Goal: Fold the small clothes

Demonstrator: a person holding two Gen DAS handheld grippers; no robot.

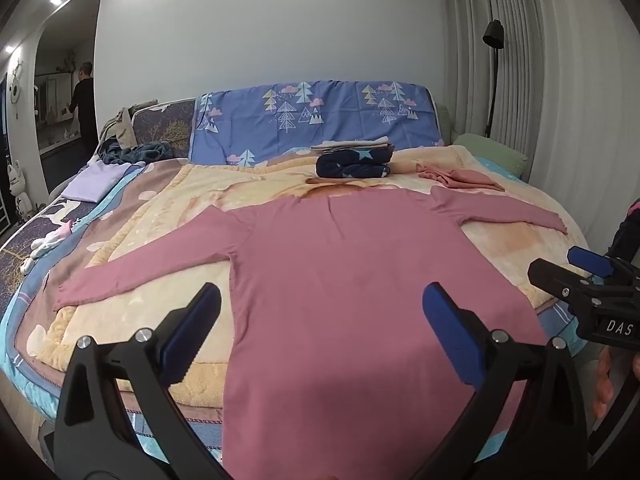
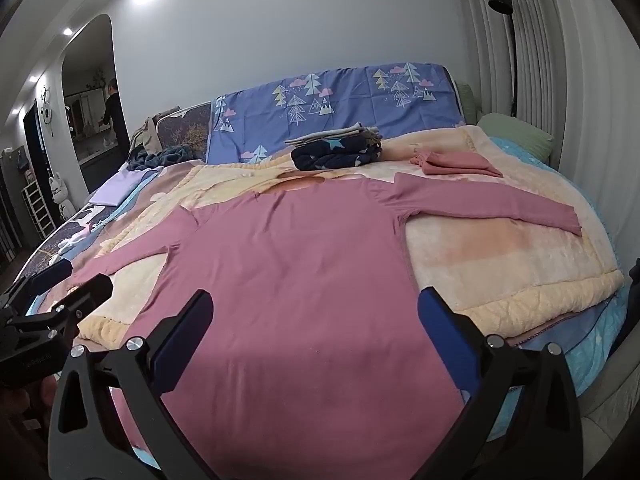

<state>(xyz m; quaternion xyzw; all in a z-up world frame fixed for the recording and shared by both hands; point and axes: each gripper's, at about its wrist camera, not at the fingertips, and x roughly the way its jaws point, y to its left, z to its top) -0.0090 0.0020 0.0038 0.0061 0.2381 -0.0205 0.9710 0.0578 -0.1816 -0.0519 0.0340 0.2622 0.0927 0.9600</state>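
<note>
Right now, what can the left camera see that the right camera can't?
Only the left wrist view shows the right gripper at its right edge, jaws open. Only the right wrist view shows the left gripper at its left edge, jaws open, and a white rack by the wall. Both show the pink shirt spread flat on the blanket, the folded pile behind it, and the lamp.

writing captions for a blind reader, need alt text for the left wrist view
A pink long-sleeved top lies flat on a bed, sleeves spread, below the open left gripper. Folded clothes sit near the headboard; the right gripper shows at the right edge.
</note>
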